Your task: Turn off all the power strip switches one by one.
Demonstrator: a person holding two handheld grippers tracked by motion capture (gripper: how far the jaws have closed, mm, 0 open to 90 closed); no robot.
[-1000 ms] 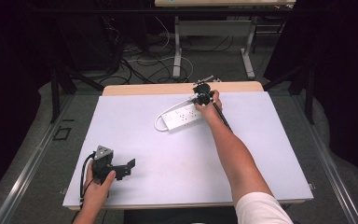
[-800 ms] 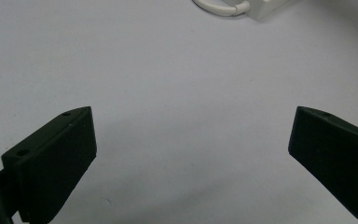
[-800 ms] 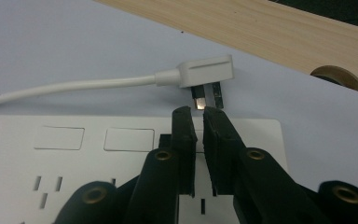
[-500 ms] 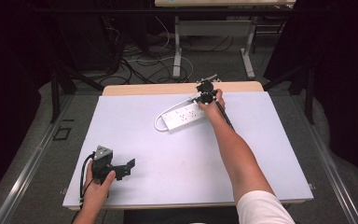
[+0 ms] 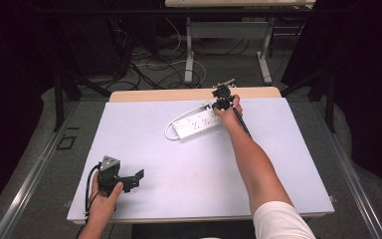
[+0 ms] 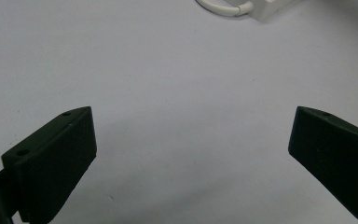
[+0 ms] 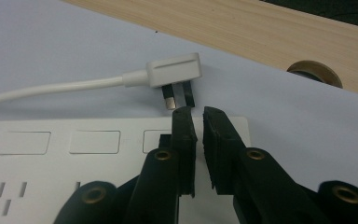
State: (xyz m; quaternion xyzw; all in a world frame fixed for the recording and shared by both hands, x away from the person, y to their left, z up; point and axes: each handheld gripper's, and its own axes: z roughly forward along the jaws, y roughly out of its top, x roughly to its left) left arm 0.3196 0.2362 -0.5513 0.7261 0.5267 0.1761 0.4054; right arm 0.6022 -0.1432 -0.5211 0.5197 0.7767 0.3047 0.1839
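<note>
Item 1: power strip [image 5: 198, 122], white, lying flat on tabletop [image 5: 288, 164], far centre, angled. Sockets and switch rockers face up. In right gripper view its near and left parts are cut off by the frame edge; far end partly covered by the jaws.

Item 2: plug [image 7: 175, 71], white, w/ white cord [image 7: 51, 88] running off left. Lies on its side just beyond the strip's far end, pins pointing toward the strip, not in a socket. Third pin not visible. Cord loop shows at strip's left end in high view [image 5: 169, 130]; where cord meets strip is too small to make out.

Item 3: right hand-held gripper [image 7: 198, 112], over strip's far end, jaws nearly closed w/ a narrow slit, nothing between them. Whether tips touch the strip can't be told.

Item 4: left hand-held gripper [image 5: 138, 177], near-left corner of tabletop, well apart from strip. Jaws wide open, empty, over bare surface; lower parts cut off in left gripper view.

Item 5: round grommet [image 7: 313, 72] in wood strip behind the mat, half hidden by mat edge.
</note>
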